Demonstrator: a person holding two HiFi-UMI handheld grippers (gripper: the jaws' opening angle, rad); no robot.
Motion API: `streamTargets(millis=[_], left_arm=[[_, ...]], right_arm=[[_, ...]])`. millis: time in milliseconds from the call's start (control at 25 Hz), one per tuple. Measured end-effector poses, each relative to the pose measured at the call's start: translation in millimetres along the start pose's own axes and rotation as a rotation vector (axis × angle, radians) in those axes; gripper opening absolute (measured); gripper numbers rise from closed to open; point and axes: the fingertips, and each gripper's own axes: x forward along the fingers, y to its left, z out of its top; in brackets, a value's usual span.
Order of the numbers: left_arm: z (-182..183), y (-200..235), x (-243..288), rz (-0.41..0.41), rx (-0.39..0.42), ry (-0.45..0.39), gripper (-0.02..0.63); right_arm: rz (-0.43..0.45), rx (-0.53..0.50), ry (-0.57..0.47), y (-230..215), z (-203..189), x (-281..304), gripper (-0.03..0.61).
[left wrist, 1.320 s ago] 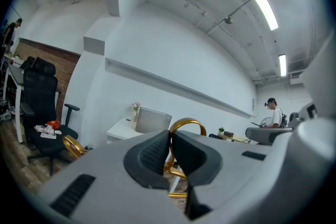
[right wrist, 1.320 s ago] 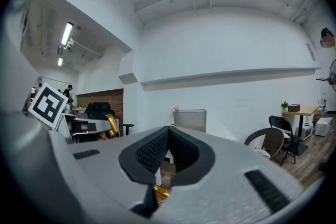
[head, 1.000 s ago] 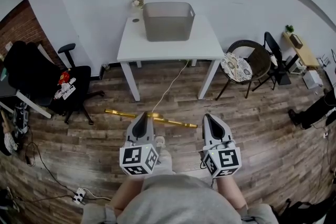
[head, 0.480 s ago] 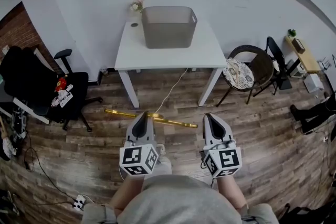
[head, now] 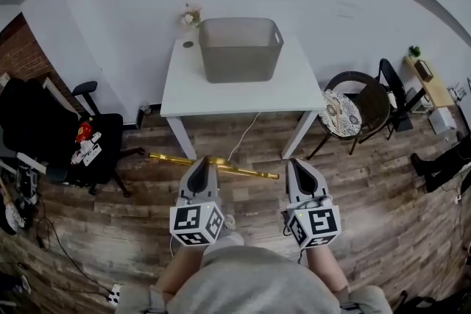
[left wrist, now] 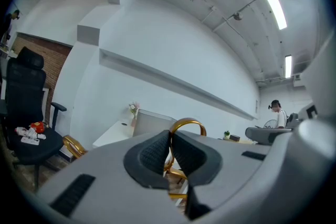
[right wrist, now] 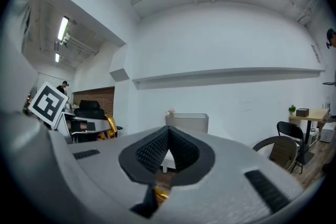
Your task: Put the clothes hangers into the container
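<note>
1. Head view: The task looks to be at the carrying stage. The gold clothes hangers (head: 243,170) hang over the wooden floor (head: 383,195), short of the white counter (head: 184,88). The grey container (head: 239,55) by the counter's far edge shows nothing inside. The left gripper (head: 197,162) and right gripper (head: 298,164) point level, side by side. What is left is to reach the counter, lower the hangers in and let go. A black office chair (head: 44,129) stands left of the counter and a round chair (head: 353,103) right of it. Flowers (head: 191,15) sit at its far left corner.
2. Left gripper view: The left gripper (left wrist: 170,134) has its jaws pinched on a gold hook of the clothes hangers (left wrist: 186,122). The container (left wrist: 149,122) is ahead, and a brick wall (left wrist: 55,68) is at the left.
3. Right gripper view: The right gripper (right wrist: 168,131) has its jaws together. A bit of the gold clothes hangers (right wrist: 159,195) shows low between them, so it likely grips their other end. The container (right wrist: 186,122) stands straight ahead against the white wall (right wrist: 236,102).
</note>
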Motion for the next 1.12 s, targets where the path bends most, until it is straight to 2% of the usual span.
streamTargets(millis=[560, 1120], left_arm=[[29, 42, 99, -0.034, -0.007, -0.019, 0.018], [54, 80, 181, -0.074, -0.014, -0.034, 0.018]], right_arm=[[-0.02, -0.023, -0.012, -14, 18, 100, 0.002], [-0.044, -0.015, -0.013, -19, 13, 181, 0.002]])
